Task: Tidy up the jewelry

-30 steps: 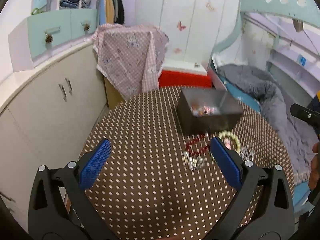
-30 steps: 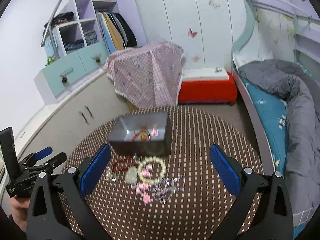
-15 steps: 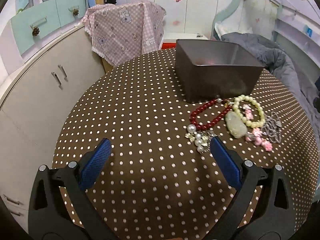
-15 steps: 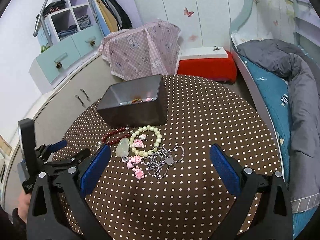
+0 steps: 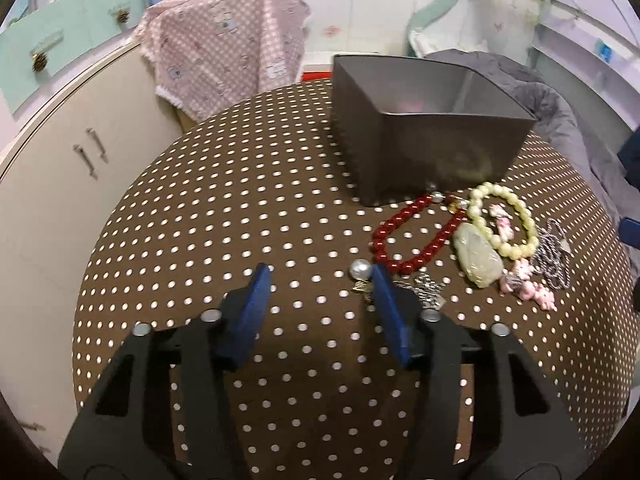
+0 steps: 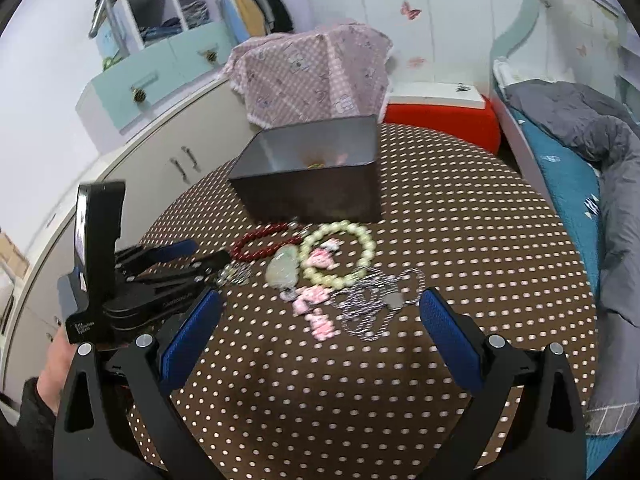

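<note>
Left gripper jaws parted, empty, low over table; pearl earring just inside its right finger, off-centre. Closing risks flicking pearl aside or snagging red bracelet just ahead. Right gripper wide apart, empty, chain necklace between fingers. Box beyond.

On the polka-dot table stands one dark metal box. Two bead bracelets lie beside it: one red bracelet, one pale green bracelet. There is one jade pendant and one silver chain.
</note>
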The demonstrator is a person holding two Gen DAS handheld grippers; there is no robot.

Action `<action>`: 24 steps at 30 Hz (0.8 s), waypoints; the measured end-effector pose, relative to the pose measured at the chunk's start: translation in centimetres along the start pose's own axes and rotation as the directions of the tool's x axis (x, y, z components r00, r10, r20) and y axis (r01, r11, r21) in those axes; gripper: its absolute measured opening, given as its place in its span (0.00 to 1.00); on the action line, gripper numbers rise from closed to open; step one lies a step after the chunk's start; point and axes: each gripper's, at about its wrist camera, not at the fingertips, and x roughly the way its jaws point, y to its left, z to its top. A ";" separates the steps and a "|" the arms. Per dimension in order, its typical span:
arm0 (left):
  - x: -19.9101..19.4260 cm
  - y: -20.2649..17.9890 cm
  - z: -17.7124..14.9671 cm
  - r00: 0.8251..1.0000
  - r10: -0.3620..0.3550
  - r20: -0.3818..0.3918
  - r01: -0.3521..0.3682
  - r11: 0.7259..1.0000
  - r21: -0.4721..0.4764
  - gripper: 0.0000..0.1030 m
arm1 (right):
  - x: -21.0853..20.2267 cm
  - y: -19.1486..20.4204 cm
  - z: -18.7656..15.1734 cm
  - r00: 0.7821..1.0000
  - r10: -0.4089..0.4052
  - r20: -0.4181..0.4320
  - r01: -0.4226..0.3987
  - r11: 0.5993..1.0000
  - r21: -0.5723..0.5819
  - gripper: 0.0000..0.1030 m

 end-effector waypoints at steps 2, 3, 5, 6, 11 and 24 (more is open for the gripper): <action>0.0 -0.4 0.1 1.000 -0.031 0.003 0.031 0.999 0.021 0.33 | 0.6 0.8 -0.1 1.000 0.017 -0.007 -0.017 1.000 -0.026 0.93; 0.1 -0.6 0.1 0.999 -0.042 0.004 0.042 0.999 0.035 0.29 | 0.9 1.3 -0.1 1.000 0.025 -0.013 -0.026 0.999 -0.042 0.93; 0.0 -1.2 0.1 0.998 -0.069 0.003 0.069 0.996 0.057 0.18 | 1.6 2.0 -0.2 0.999 0.041 -0.025 -0.042 0.997 -0.064 0.93; -0.1 -1.2 0.2 0.996 -0.089 0.002 0.089 0.994 0.061 0.10 | 1.9 2.4 -0.2 0.998 0.046 -0.032 -0.048 0.996 -0.076 0.93; -0.7 0.1 -0.5 0.993 -0.120 0.010 0.120 0.992 0.040 0.10 | 3.3 3.8 -0.5 0.996 0.067 -0.060 -0.074 0.990 -0.120 0.92; -4.5 3.9 -2.2 0.993 -0.088 0.080 0.094 0.993 -0.075 0.10 | 10.6 8.2 0.5 0.992 0.034 -0.121 -0.070 0.950 -0.304 0.40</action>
